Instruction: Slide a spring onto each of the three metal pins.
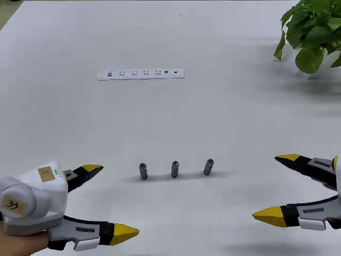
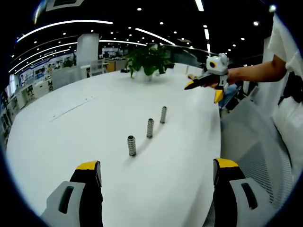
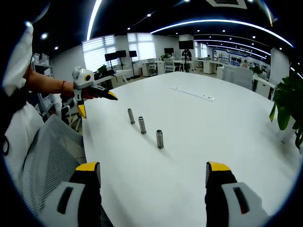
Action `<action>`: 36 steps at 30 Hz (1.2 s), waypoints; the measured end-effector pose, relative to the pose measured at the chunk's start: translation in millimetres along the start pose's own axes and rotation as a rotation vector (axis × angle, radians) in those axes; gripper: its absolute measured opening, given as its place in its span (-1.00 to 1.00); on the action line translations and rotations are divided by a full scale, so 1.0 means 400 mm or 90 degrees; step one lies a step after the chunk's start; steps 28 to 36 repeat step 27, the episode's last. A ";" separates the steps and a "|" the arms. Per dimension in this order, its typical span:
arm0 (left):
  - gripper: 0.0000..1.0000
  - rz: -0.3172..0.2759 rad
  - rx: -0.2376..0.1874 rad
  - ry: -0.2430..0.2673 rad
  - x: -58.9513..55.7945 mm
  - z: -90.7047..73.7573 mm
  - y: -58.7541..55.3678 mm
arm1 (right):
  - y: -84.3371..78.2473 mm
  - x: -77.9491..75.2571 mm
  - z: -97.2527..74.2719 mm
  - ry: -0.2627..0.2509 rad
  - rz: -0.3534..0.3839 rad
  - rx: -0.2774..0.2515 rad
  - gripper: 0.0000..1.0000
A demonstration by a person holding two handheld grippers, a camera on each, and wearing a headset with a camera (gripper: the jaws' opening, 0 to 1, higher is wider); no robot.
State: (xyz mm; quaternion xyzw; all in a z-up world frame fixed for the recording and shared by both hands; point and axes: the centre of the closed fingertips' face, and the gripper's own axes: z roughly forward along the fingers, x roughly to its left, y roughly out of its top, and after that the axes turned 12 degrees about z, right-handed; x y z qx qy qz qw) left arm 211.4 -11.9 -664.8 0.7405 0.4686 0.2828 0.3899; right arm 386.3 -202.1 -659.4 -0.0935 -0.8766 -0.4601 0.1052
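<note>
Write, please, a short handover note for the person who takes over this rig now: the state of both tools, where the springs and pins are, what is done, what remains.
Left tool: open, empty, over the table, left of the row.
Right tool: open, empty, right of the row.
Three springs stand upright in a row between them: left spring, middle spring, right spring. Each appears to sit on a pin; the pins are hidden inside.
Done: seemingly all three.
Left: probably only a check that each is seated.

Three pins (image 1: 175, 169) stand in a row on the table (image 1: 224, 117), between the left gripper (image 1: 114, 200) and right gripper (image 1: 269, 186). A power strip (image 1: 141, 73) lies behind them, a plant (image 1: 311, 29) far right.
</note>
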 end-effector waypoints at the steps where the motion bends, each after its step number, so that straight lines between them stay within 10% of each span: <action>1: 1.00 0.000 -0.001 0.000 -0.001 -0.001 0.002 | 0.002 0.006 -0.001 0.000 0.000 0.000 0.86; 36: 1.00 0.006 -0.003 0.004 0.010 -0.006 0.003 | -0.007 0.012 -0.004 0.007 -0.002 0.001 0.83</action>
